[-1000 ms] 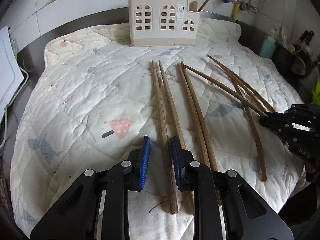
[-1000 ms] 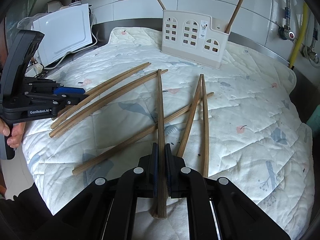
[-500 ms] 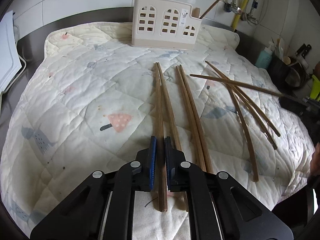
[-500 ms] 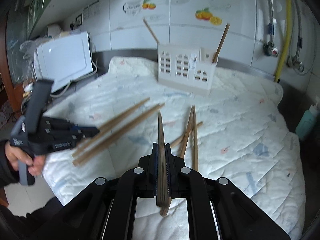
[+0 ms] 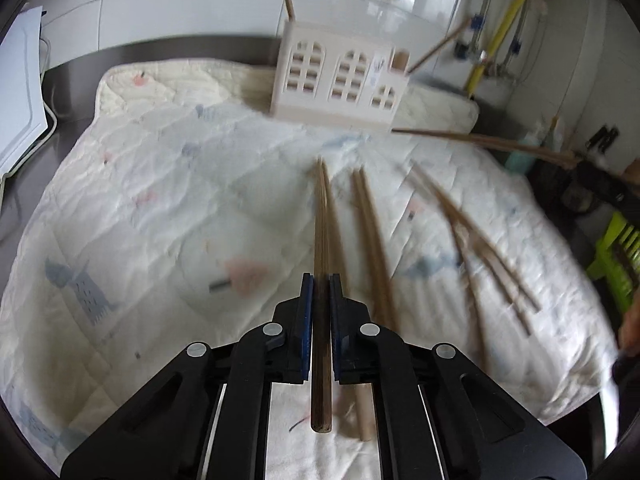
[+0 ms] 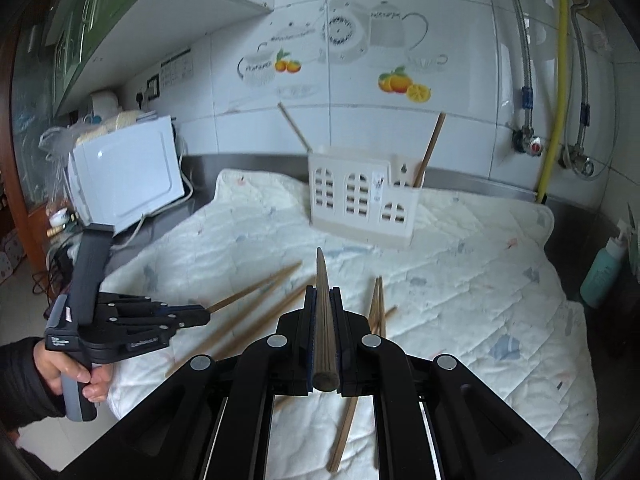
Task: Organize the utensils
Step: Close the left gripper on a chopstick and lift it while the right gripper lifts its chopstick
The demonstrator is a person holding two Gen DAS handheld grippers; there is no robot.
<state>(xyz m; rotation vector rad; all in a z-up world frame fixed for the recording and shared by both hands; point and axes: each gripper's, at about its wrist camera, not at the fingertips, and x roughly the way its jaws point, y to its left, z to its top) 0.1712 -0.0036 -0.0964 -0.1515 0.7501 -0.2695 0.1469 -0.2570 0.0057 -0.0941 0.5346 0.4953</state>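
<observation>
A chopstick [image 5: 321, 280] is pinched in the left gripper [image 5: 320, 292], another chopstick [image 6: 323, 312] in the right gripper [image 6: 323, 300]; both point toward twelve o'clock at the holder [image 6: 360, 200]. Loose chopsticks [image 5: 472, 232], blurred, seemingly lie on the quilt [image 5: 160, 220].

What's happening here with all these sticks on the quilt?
A person is tidying chopsticks with two handheld grippers. The left gripper and the right gripper each clamp one chopstick. More loose chopsticks lie on the quilt. The white holder at the back has two sticking out.
</observation>
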